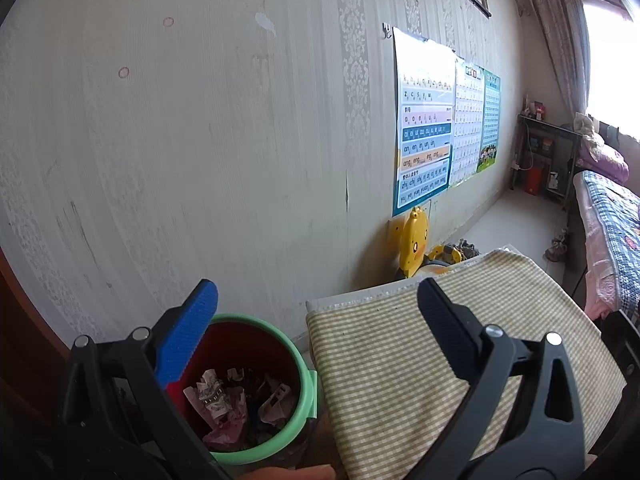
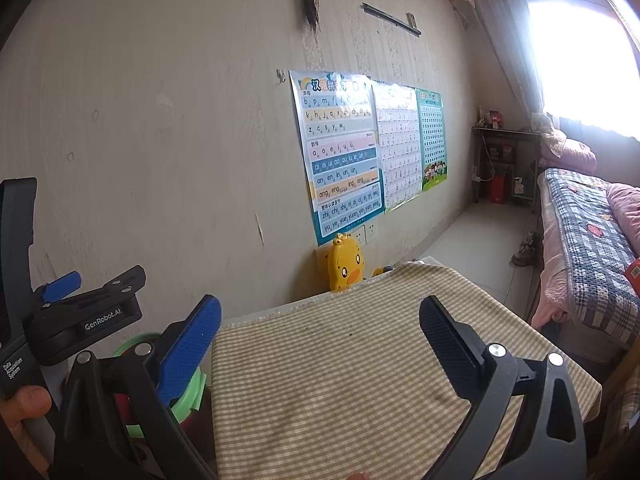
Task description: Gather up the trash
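Observation:
A red trash bin with a green rim (image 1: 280, 432) stands on the floor against the wall, left of the table; crumpled paper and wrappers (image 1: 224, 404) lie inside it. My left gripper (image 1: 318, 300) is open and empty, held above the bin's right side and the table's left edge. My right gripper (image 2: 320, 316) is open and empty above the checked tablecloth (image 2: 340, 372). The left gripper's body (image 2: 92, 312) shows at the left of the right wrist view, above the bin's rim (image 2: 192, 396).
A table with a yellow checked cloth (image 1: 400, 360) stands by the papered wall. A yellow duck toy (image 2: 346, 264) sits behind it. Learning posters (image 2: 344, 152) hang on the wall. A bed (image 2: 588, 240) stands to the right, a shelf (image 2: 504, 160) by the window.

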`<state>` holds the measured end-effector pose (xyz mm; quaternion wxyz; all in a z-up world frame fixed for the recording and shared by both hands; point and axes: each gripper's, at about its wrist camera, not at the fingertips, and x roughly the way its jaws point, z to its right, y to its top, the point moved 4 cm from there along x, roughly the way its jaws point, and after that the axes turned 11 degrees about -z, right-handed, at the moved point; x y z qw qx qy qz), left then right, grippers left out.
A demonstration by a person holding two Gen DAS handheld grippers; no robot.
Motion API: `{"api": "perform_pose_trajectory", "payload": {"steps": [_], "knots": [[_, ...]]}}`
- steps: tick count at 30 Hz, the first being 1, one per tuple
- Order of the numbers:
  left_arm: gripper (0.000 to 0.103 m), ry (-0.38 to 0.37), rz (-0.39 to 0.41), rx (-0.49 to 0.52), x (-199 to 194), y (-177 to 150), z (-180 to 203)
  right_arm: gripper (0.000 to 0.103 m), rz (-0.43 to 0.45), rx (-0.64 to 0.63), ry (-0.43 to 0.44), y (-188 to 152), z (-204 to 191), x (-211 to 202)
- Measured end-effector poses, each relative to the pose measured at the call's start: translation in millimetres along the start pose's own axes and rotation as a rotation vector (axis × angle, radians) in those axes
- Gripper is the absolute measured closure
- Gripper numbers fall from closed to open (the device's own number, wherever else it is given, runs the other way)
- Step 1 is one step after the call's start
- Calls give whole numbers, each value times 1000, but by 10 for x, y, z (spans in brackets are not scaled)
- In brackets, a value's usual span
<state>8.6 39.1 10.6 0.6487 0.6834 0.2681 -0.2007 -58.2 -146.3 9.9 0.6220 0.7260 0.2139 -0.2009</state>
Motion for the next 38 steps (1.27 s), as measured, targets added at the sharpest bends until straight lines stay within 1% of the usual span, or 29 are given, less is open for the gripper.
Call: {"api": "perform_pose_trajectory", "payload": {"steps": [20, 26, 29, 31, 33, 34, 36, 37, 38], "knots": [[5, -1, -16, 7, 18, -35, 19, 8, -24, 3, 6, -58, 39, 36], [5, -7, -36, 10, 65, -49, 34, 8, -35, 6, 8, -77, 53, 70], [5, -12, -53, 13, 122, -90, 58, 8, -50, 14, 12, -105, 77, 123], [5, -10, -68, 23, 179, -128, 85, 8, -76, 28, 25, -135, 110, 195], [5, -10, -88, 31, 237, -170, 108, 8, -124, 65, 48, -211, 218, 332], [5, -21, -105, 41, 281, -203, 134, 8, -137, 80, 46, -243, 277, 390], [5, -21, -118, 53, 332, -241, 156, 8, -174, 122, -3, -354, 513, 565], [5, -20, -123, 59, 360, -270, 168, 8, -192, 139, -39, -411, 643, 651], [5, -24, -128, 61, 387, -296, 177, 8, -216, 162, -95, -487, 845, 771]]}}
